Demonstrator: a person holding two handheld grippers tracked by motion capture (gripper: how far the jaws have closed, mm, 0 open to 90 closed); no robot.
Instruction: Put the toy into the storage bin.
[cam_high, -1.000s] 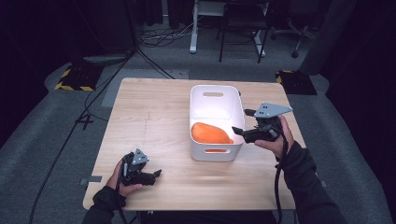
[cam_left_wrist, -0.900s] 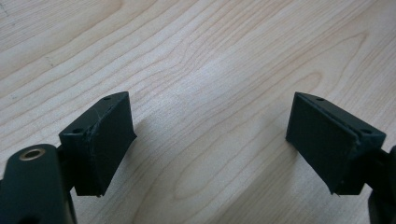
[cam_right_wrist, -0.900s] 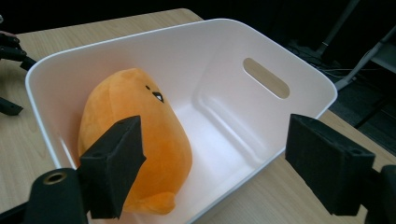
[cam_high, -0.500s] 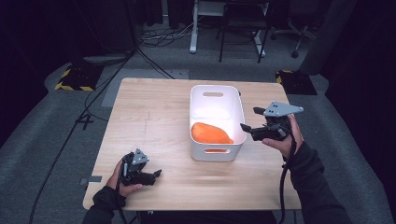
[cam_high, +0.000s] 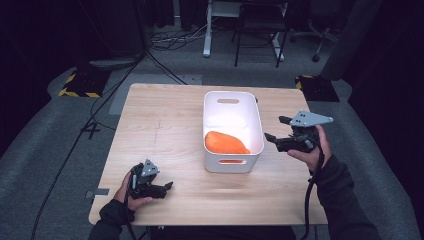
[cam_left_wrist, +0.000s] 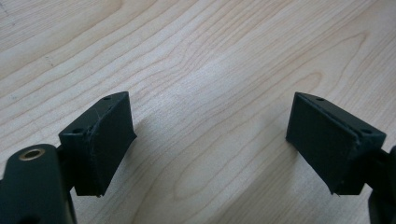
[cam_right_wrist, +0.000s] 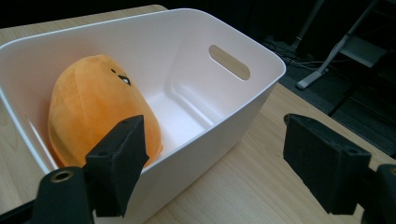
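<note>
Right gripper (cam_high: 274, 129) held just beside the white bin (cam_high: 256, 120), jaws spread and empty, clear of the orange plush toy (cam_high: 226, 143) lying inside at the near end; left gripper (cam_high: 169, 187) parked on the table (cam_high: 165, 120), jaws spread, for standby.

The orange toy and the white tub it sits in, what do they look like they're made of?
The orange toy looks like soft plush: fuzzy matte nap, rounded stuffed shape, small stitched dark marks. The white tub looks like moulded plastic: smooth, slightly glossy walls, rounded corners and a cut-out handle slot.
</note>
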